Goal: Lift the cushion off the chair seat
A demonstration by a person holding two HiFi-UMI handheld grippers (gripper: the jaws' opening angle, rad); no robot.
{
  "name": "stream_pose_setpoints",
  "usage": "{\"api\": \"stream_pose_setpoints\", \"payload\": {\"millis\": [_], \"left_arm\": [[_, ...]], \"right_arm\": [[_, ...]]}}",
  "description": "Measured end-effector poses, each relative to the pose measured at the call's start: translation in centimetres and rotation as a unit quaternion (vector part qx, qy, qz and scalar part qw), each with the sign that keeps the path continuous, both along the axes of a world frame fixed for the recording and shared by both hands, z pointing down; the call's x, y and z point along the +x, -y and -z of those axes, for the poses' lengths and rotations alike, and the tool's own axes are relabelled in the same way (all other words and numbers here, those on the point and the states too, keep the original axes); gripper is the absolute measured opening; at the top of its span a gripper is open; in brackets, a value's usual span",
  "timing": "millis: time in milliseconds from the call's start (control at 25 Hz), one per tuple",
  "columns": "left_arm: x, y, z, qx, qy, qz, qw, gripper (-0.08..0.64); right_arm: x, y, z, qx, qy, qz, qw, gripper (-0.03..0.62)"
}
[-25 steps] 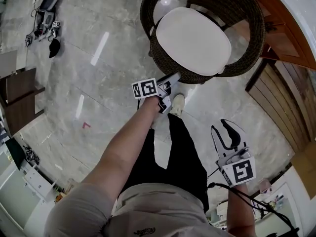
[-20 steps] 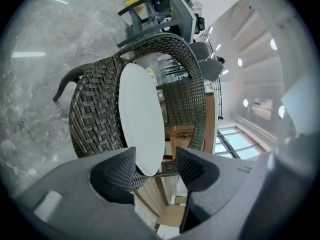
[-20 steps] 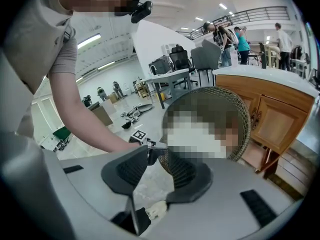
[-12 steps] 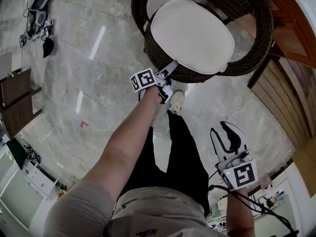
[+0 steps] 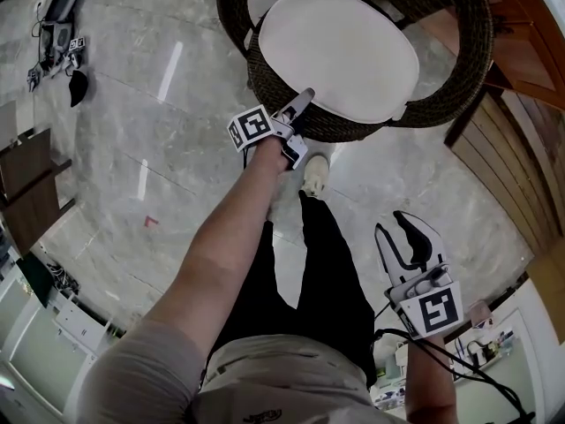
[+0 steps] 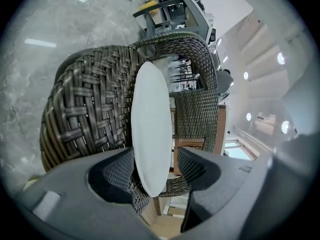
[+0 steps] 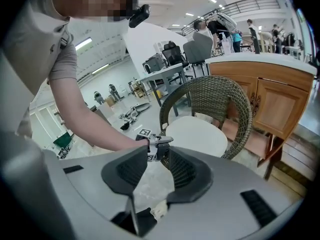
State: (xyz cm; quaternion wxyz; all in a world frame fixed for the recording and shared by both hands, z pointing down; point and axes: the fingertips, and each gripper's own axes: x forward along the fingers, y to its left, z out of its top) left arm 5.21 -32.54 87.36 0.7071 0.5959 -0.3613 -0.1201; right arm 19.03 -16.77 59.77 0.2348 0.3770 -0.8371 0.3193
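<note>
Since a second ago, the left gripper [image 5: 303,98] has reached the cushion [image 5: 340,51]; its fingers [image 6: 112,171] are opening, with the cushion's rim between them. The right gripper [image 5: 408,237] has its fingers spread and empty.

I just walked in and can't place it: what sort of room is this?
Probably a big open workspace or lab, staged partly like a home: a wicker chair and wooden cabinet on a polished stone-look floor, with equipment-laden desks behind.
</note>
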Motion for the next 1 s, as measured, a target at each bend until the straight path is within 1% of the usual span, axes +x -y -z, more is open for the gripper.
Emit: {"api": "stream_pose_setpoints", "payload": {"millis": [280, 440, 600, 800, 1000], "left_arm": [[1.2, 1.6, -0.3, 0.012, -0.028, 0.001, 0.9995, 0.261], [2.5, 2.9, -0.4, 0.026, -0.041, -0.010, 0.9988, 0.261], [3.4, 4.8, -0.1, 0.048, -0.061, 0.002, 0.9970, 0.261], [5.1, 7.9, -0.1, 0.062, -0.057, 0.000, 0.9964, 0.261], [4.7, 8.1, -0.2, 0.063, -0.058, 0.015, 0.9962, 0.251]], "right_arm": [[0.6, -0.3, -1.2, -0.008, 0.007, -0.004, 1.000, 0.130], [1.1, -0.7, -1.7, -0.013, 0.009, -0.007, 1.000, 0.130], [1.5, -1.0, -2.1, -0.018, 0.006, -0.010, 1.000, 0.130], [2.3, -1.6, -2.8, -0.019, 0.008, -0.020, 1.000, 0.130], [2.8, -2.1, -3.2, -0.021, 0.008, -0.029, 0.999, 0.130]]}}
